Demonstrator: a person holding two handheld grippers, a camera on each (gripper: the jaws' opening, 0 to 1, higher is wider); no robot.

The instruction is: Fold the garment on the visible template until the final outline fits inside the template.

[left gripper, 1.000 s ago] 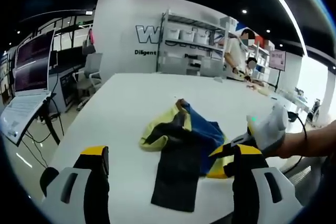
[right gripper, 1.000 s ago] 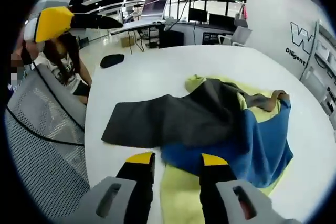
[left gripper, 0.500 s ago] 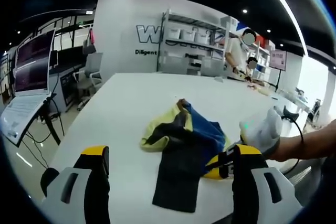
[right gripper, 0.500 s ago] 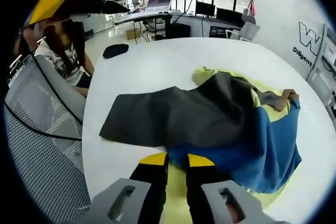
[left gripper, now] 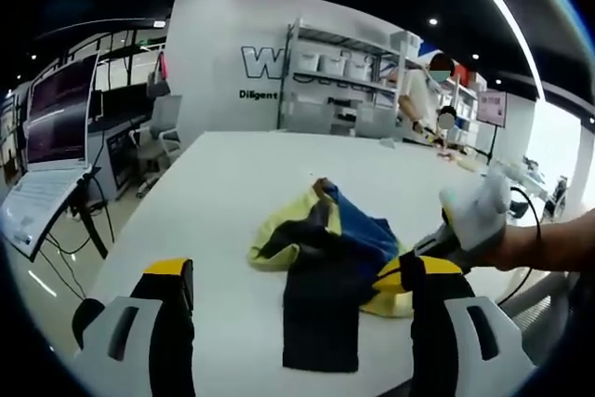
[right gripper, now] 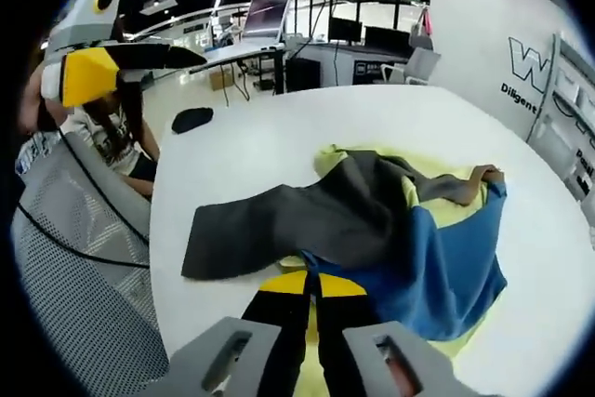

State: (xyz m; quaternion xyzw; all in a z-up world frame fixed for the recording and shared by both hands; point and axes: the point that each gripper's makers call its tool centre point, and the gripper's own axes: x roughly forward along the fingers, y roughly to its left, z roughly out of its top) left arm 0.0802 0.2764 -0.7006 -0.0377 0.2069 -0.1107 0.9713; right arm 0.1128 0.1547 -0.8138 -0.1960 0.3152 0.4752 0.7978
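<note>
Garment (right gripper: pixel 372 230) is bunched in a heap on the white table (right gripper: pixel 270 137), near the person's edge. Panels seen: dark grey, blue, yellow. One dark grey limb, a sleeve or a leg (cannot be told at this resolution), is laid out flat away from the heap toward the table edge. That limb gives the only clear long axis: in the left gripper view the garment (left gripper: pixel 325 258) runs from the heap down toward the camera. The rest has no defined direction yet.

Right gripper (right gripper: pixel 312 283): jaws pressed together on the garment's near edge, where blue meets yellow. Left gripper (left gripper: pixel 297 276): jaws spread wide, nothing between them, held above the table short of the cloth.

No template outline can be made out under or around the fabric.

Risks, as judged:
- Only one layer may be pinched; a pull would drag the heap instead of spreading it.
- With a single grip point, the grey limb could slide over the near table edge.
- Fold alignment cannot be checked until the template is exposed.
</note>
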